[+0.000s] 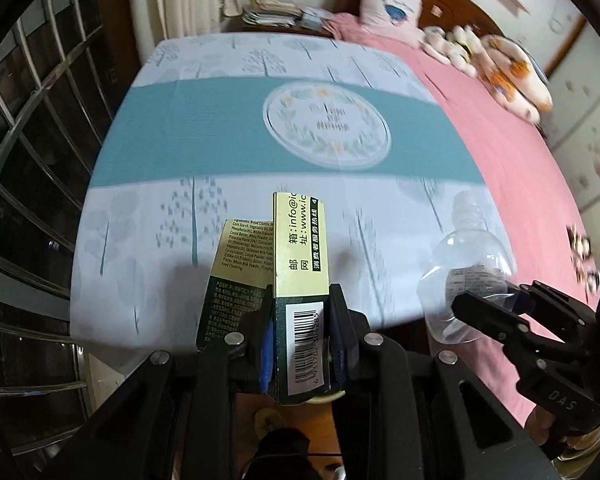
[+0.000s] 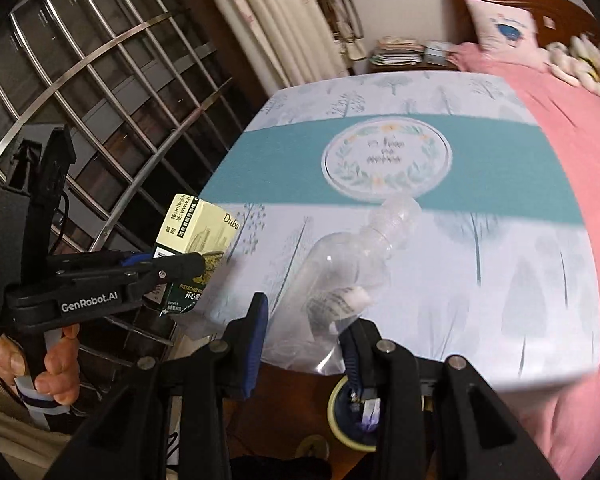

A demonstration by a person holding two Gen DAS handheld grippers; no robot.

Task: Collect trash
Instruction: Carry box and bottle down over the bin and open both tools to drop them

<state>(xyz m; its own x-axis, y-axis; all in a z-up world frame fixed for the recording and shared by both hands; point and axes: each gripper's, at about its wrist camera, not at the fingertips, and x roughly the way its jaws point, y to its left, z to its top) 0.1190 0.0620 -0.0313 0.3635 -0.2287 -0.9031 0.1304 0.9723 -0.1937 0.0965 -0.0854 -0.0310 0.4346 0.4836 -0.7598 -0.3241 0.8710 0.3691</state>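
Note:
My left gripper is shut on a green and cream carton with a barcode, gripped by its lower end and standing up between the blue pads. From the right wrist view the same carton sits in the left gripper, which a hand holds. My right gripper is shut on a clear plastic bottle, its open neck pointing away over the bed. In the left wrist view the bottle and the right gripper are at the right edge.
Below both grippers lies a bed with a white and teal tree-print sheet and a pink blanket. A barred window runs along the left. At the far end are a pillow, plush items and a paper-stacked nightstand. A round yellow-rimmed object lies on the wooden floor.

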